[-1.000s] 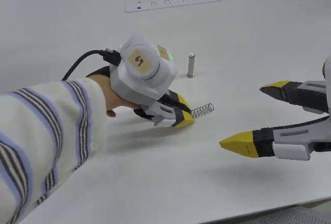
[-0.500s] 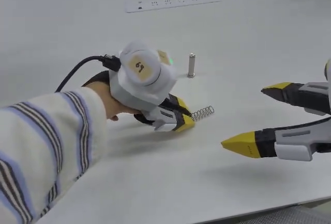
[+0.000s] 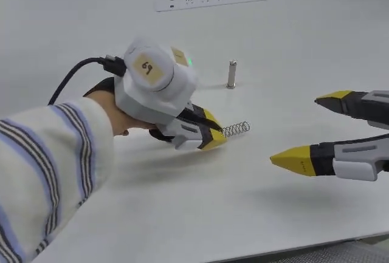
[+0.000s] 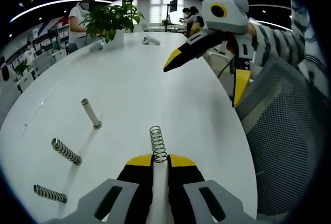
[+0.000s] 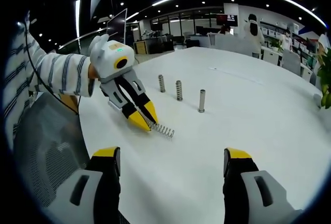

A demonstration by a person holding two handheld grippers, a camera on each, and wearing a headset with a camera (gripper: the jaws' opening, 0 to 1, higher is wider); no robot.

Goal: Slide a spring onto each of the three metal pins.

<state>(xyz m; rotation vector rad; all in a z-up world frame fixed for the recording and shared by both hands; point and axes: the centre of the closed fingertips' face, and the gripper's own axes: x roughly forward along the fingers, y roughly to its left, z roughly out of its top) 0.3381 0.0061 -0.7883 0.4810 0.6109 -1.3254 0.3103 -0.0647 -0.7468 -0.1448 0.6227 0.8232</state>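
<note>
One bare pin stands at twelve o'clock from the spring, which rests on the table with its near end pinched in our left gripper, our right gripper spread wide and empty; we should tip the spring upright and lower it squarely over the pin.

yellow-tipped left gripper, silver spring, white table, blue-striped white sleeve
</note>
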